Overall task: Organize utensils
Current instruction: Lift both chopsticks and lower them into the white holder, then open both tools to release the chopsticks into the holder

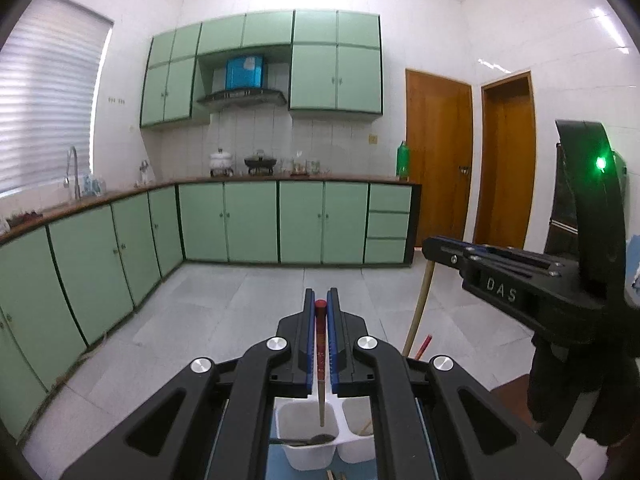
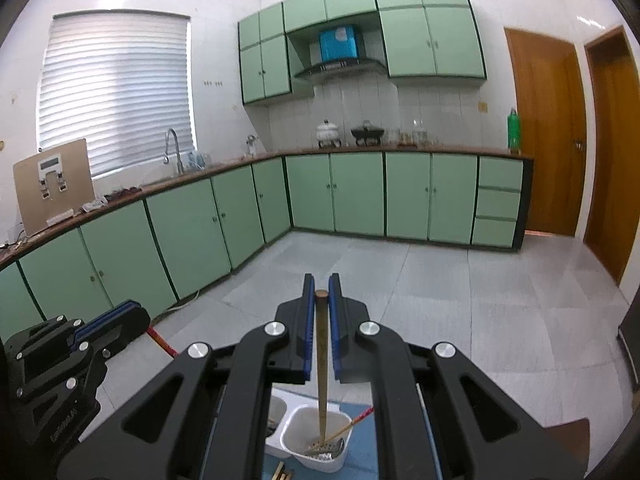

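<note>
Left claw (image 1: 321, 304): black frame, blue pads. It pinches a chopstick (image 1: 320, 344) with a dark red patterned top, pale wood lower down. Right claw (image 2: 321, 290): same black and blue, on a plain brown-olive chopstick (image 2: 321, 360). White divided holder (image 2: 296, 436) on a blue mat (image 2: 362, 452); inside it a pale chopstick with a red end (image 2: 352, 424). Cabinets (image 1: 248, 222) mint green with dark green edging, brown worktop (image 1: 280, 179), floor (image 2: 460, 300) light grey tile, doors (image 1: 438, 156) orange-brown wood, green bottle (image 1: 403, 160).
</note>
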A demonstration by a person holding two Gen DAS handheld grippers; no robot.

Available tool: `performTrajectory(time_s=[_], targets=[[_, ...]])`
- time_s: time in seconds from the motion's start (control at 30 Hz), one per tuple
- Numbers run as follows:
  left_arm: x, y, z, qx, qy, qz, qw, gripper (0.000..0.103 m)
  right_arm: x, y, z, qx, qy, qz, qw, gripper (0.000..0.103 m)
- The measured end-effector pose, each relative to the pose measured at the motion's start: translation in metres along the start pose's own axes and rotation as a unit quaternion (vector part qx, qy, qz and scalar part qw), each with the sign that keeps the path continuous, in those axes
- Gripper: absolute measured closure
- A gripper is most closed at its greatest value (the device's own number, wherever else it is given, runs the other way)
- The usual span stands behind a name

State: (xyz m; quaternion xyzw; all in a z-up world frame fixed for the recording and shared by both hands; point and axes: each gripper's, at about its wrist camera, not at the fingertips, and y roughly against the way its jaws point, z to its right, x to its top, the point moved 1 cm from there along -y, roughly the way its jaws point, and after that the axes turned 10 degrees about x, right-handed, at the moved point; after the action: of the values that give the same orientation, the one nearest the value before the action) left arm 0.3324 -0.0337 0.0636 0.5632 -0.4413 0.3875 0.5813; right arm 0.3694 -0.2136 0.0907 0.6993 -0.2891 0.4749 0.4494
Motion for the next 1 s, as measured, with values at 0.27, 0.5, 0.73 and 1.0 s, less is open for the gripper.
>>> performTrajectory(time_s=[0.27,0.5,0.73,1.0], targets=[[-0.028,-0.02,-0.002,0.001,0.002,-0.04,0.9992,0.09,-0.044,-0.011,0.001,0.001,-0.01,-0.04,0.999,0.086],[-0.041,0.009,-0.008,0.01,0.004,-0.028,0.9995,0.059,-0.076,0.032,-0.003,-0.017,-0.012,-0.022,1.0,0.048],[-0.093,0.048,-0.012,0.018,0.017,-0.041,0.9989,0.039,-0.139,0.073,-0.01,-0.029,-0.017,-0.038,0.999,0.024],[-0.18,0.071,-0.01,0.029,0.009,-0.115,0.9929,0.036,-0.229,0.098,-0.032,-0.029,-0.042,-0.098,0.994,0.017]])
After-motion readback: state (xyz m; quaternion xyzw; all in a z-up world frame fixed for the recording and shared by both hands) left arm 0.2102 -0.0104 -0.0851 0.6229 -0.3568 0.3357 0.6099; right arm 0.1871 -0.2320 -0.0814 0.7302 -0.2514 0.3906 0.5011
